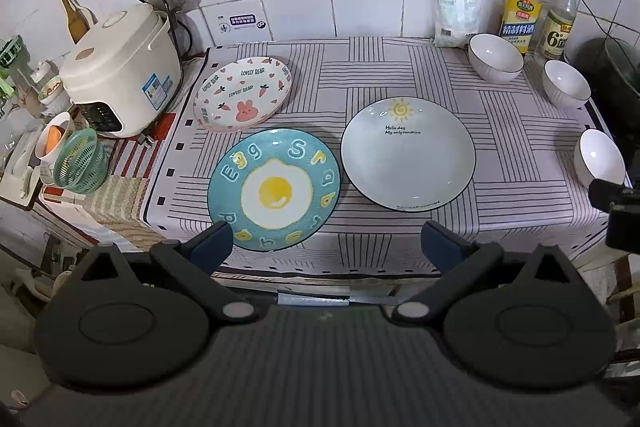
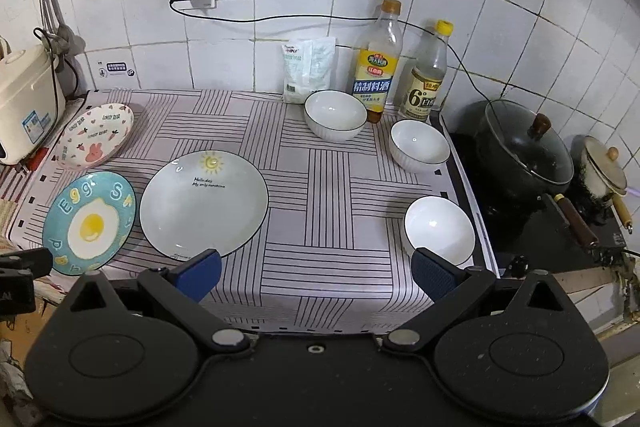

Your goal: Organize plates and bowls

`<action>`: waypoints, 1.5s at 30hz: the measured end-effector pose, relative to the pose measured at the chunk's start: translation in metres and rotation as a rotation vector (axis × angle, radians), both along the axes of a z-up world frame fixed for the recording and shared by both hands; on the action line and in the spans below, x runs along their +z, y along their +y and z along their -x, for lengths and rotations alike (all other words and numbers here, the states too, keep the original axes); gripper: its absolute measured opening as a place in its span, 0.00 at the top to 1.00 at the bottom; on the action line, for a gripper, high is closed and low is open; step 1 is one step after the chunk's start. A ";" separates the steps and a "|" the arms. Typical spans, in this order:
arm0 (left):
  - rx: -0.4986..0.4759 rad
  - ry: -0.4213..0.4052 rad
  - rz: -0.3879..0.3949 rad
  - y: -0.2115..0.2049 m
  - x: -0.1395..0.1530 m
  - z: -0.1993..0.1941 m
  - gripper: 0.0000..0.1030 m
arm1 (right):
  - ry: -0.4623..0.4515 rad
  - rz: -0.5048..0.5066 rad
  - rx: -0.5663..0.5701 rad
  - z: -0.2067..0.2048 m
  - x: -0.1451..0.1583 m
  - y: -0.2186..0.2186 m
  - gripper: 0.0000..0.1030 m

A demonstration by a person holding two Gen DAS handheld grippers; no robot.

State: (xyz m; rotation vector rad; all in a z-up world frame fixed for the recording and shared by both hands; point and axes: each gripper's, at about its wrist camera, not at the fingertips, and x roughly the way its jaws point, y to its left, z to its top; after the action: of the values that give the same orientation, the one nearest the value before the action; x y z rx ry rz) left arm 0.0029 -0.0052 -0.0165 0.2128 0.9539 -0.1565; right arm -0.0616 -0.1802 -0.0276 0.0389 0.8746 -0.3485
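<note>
Three plates lie on the striped cloth: a pink bunny plate (image 1: 243,94) (image 2: 95,135) at the back left, a blue egg plate (image 1: 274,189) (image 2: 89,223) at the front left, and a pale sun plate (image 1: 408,154) (image 2: 204,203) beside it. Three white bowls stand on the right: one at the back (image 1: 496,57) (image 2: 335,115), one in the middle (image 1: 566,83) (image 2: 420,145), one near the front edge (image 1: 599,157) (image 2: 439,229). My left gripper (image 1: 326,247) is open and empty, above the front edge before the egg plate. My right gripper (image 2: 316,273) is open and empty, just short of the front bowl.
A rice cooker (image 1: 120,71) and a green basket (image 1: 80,167) stand at the left. Two bottles (image 2: 378,63) and a white bag (image 2: 308,69) line the tiled wall. A black pot (image 2: 528,151) and a small pan (image 2: 602,171) sit on the stove at the right.
</note>
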 end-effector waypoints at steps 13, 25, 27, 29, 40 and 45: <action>-0.003 -0.045 0.039 0.002 0.011 0.006 0.01 | -0.048 0.053 0.025 0.003 0.001 -0.004 0.01; -0.007 -0.048 0.072 0.003 0.001 0.002 0.01 | -0.111 0.013 0.054 0.006 0.002 -0.014 0.01; -0.011 -0.044 0.087 0.003 -0.005 -0.001 0.01 | -0.132 0.006 0.065 0.007 0.000 -0.014 0.00; -0.022 -0.011 0.129 0.004 -0.013 -0.006 0.01 | -0.148 -0.011 0.092 0.004 -0.003 -0.016 0.00; 0.023 0.097 0.234 0.001 -0.084 -0.055 0.04 | -0.283 -0.197 0.310 -0.050 -0.052 -0.042 0.00; 0.031 0.094 0.208 -0.012 -0.119 -0.076 0.08 | -0.274 -0.198 0.393 -0.084 -0.088 -0.048 0.00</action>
State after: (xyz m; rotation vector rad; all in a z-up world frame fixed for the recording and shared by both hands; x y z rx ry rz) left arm 0.0786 -0.0168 -0.1354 -0.0012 1.0261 -0.2378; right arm 0.0220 -0.2280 -0.1158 0.0941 0.6236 0.1108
